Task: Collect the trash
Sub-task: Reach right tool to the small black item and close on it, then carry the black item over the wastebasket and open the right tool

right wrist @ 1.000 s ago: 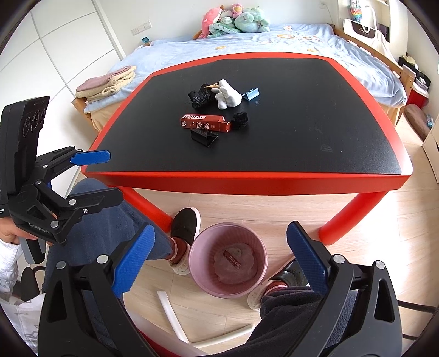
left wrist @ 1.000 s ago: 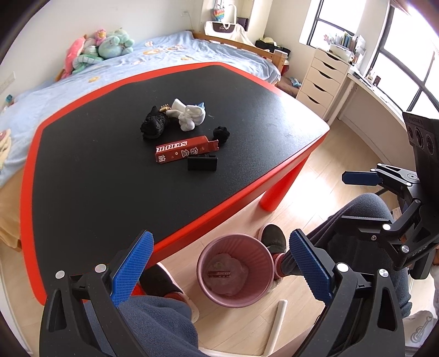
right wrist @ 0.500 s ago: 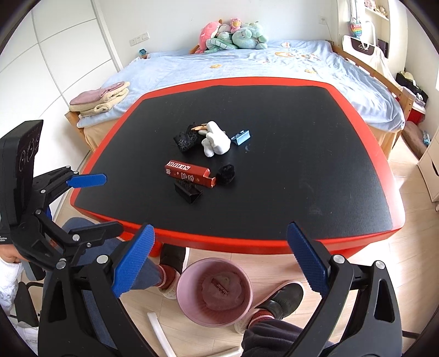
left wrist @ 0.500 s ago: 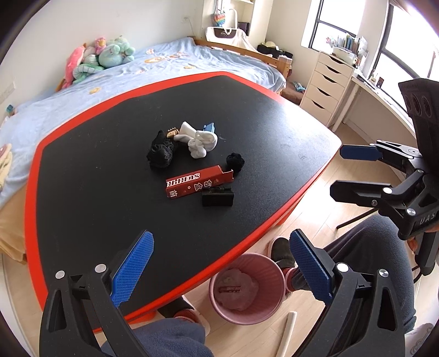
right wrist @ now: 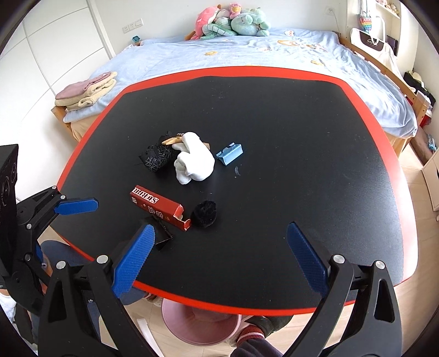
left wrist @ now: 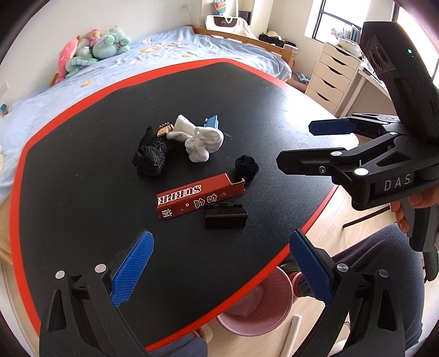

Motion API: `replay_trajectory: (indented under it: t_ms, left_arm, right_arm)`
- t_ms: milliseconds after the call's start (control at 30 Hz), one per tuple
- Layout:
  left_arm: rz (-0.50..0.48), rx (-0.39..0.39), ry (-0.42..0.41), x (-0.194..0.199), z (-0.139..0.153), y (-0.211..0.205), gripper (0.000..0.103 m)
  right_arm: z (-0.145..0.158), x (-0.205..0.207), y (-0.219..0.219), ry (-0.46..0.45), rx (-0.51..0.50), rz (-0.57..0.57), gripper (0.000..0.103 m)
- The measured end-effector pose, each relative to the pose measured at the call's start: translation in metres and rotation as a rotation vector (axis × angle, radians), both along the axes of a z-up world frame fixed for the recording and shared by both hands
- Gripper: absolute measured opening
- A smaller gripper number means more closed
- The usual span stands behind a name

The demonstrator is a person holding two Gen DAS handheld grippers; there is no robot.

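A red carton (left wrist: 199, 195) (right wrist: 159, 207) lies mid-table on the black, red-rimmed table (left wrist: 82, 137) (right wrist: 274, 115). By it are a black binder clip (left wrist: 225, 215) (right wrist: 162, 238), a black fuzzy ball (left wrist: 246, 167) (right wrist: 204, 214), white socks (left wrist: 199, 141) (right wrist: 194, 160), black socks (left wrist: 151, 155) (right wrist: 157, 157), a wooden clip (left wrist: 164, 129) (right wrist: 170, 141) and a blue piece (left wrist: 211, 122) (right wrist: 230, 153). My left gripper (left wrist: 221, 272) (right wrist: 75, 206) is open and empty above the near table edge. My right gripper (right wrist: 221, 265) (left wrist: 315, 142) is open and empty, at the right.
A pink waste bin (left wrist: 256, 313) (right wrist: 201, 326) stands on the wooden floor under the near table edge, partly hidden. A bed with plush toys (right wrist: 233, 19) lies behind the table. A white drawer unit (left wrist: 333, 74) stands at the right. The person's legs (left wrist: 378, 263) are beside the bin.
Both grippers have risen and moved forward over the table from above the bin. The items on the table look closer. Both stay open and empty.
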State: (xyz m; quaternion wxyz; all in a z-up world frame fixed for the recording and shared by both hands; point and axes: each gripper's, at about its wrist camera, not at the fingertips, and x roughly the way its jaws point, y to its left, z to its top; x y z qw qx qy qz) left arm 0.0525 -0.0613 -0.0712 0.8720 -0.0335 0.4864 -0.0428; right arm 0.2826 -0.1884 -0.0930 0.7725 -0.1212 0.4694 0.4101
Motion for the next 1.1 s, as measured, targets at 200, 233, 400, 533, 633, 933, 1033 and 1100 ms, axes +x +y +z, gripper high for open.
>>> replay_trajectory:
  t_ms: [200,233,400,533,633,933,1033,1100]
  left_arm:
    - [-0.001,-0.010,0.017,0.013,-0.015,0.001,0.095]
    - [-0.001,-0.011,0.017,0.015,-0.017,0.001,0.095]
    - [0.005,-0.011,0.011,0.023,-0.021,0.002,0.095]
    - [0.001,-0.009,0.002,0.025,-0.023,0.002,0.088]
    - [0.003,-0.009,0.011,0.026,-0.026,0.002,0.080]
    - [0.006,-0.004,0.012,0.027,-0.027,-0.001,0.053]
    - [0.003,-0.003,0.017,0.028,-0.027,0.000,0.040]
    - [0.002,-0.009,0.019,0.029,-0.026,0.001,0.040]
  right_arm:
    - [-0.020,0.015,0.019,0.026,-0.018,0.026,0.095]
    - [-0.022,0.016,0.021,0.029,-0.018,0.030,0.094]
    - [-0.033,0.022,0.031,0.044,-0.029,0.052,0.076]
    - [-0.036,0.021,0.035,0.046,-0.025,0.070,0.061]
    - [-0.038,0.020,0.037,0.045,-0.032,0.083,0.054]
    - [-0.040,0.013,0.040,0.040,-0.036,0.108,0.024]
    - [-0.039,0.011,0.040,0.036,-0.034,0.106,0.022]
    - [-0.039,0.010,0.040,0.035,-0.033,0.103,0.021]
